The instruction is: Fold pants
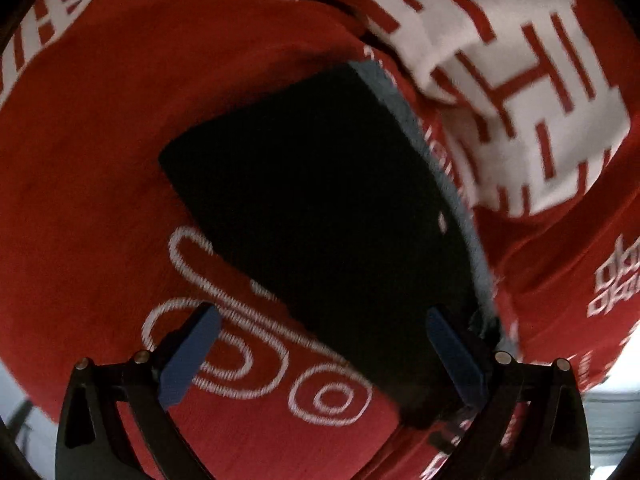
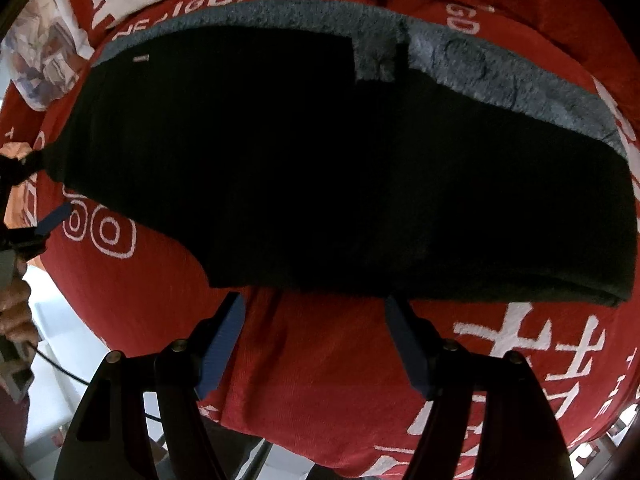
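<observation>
Black pants [image 1: 320, 208] with a grey fleece lining along one edge [image 1: 432, 152] lie folded flat on a red blanket [image 1: 100, 140]. My left gripper [image 1: 320, 348] is open, its blue fingers astride the near corner of the pants, holding nothing. In the right wrist view the pants [image 2: 340, 168] stretch wide across the frame, with the grey lining [image 2: 500, 76] along the far edge. My right gripper [image 2: 316, 340] is open and empty just in front of the near folded edge. The left gripper's blue fingertip [image 2: 56, 216] shows at the far left.
The red blanket [image 2: 320, 380] has white printed characters and circles and covers the surface. A bunched fold with a big white emblem [image 1: 500, 80] lies beyond the pants. A patterned cloth [image 2: 40, 60] lies at the far left. The blanket's edge drops to a pale floor [image 2: 60, 340].
</observation>
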`<state>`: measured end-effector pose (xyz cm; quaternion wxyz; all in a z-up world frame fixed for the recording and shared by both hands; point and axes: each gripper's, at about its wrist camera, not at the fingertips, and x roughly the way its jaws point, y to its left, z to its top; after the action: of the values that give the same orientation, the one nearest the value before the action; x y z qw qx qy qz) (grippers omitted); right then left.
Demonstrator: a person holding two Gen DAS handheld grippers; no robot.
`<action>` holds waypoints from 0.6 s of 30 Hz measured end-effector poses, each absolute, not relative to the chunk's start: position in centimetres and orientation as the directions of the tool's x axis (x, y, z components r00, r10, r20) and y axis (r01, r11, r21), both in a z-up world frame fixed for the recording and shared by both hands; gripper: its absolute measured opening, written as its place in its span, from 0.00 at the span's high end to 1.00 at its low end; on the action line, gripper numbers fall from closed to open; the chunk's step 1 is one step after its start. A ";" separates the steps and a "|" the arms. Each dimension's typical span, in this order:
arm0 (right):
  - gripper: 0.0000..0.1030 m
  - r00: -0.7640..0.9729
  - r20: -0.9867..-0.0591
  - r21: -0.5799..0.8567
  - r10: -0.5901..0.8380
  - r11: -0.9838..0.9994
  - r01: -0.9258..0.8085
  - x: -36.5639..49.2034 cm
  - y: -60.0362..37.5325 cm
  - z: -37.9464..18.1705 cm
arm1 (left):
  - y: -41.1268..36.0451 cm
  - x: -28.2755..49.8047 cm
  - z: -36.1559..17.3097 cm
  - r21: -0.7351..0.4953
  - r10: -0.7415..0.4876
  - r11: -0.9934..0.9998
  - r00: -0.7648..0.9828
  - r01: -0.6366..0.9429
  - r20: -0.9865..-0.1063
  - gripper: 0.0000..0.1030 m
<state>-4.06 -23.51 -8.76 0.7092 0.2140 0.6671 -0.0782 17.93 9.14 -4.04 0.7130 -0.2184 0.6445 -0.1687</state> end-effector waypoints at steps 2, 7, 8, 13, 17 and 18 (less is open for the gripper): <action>0.26 0.086 -0.981 0.192 0.171 0.897 0.399 -4.0 -23.2 -9.2 | 8.7 18.1 -4.0 -0.567 -0.561 0.824 0.125 -0.018 -0.819 0.00; 0.26 0.101 -0.981 0.190 0.163 0.901 0.390 -4.0 -22.5 -9.0 | 7.5 18.9 -3.7 -0.604 -0.601 0.797 0.108 0.014 -0.792 0.00; 0.26 0.103 -0.981 0.191 0.163 0.901 0.389 -3.9 -22.5 -8.8 | 7.4 19.1 -3.8 -0.606 -0.603 0.795 0.109 0.006 -0.790 0.00; 0.26 0.166 -0.969 0.234 0.184 0.900 0.367 -3.5 -22.1 -6.4 | 7.6 19.1 -2.5 -0.660 -0.648 0.749 0.151 -0.048 -0.746 0.00; 0.26 0.227 -0.955 0.259 0.190 0.908 0.329 -1.9 -22.5 -3.7 | 6.5 19.9 -4.5 -0.562 -0.556 0.826 0.104 -0.046 -0.825 0.01; 0.26 0.237 -0.953 0.261 0.189 0.908 0.326 -1.2 -22.8 -3.1 | 6.4 20.1 -4.8 -0.546 -0.542 0.837 0.092 -0.040 -0.836 0.01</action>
<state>-1.20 -22.77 -3.11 0.7582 0.2092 0.6159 -0.0452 20.06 6.45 -4.83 0.7042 -0.2238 0.6499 -0.1780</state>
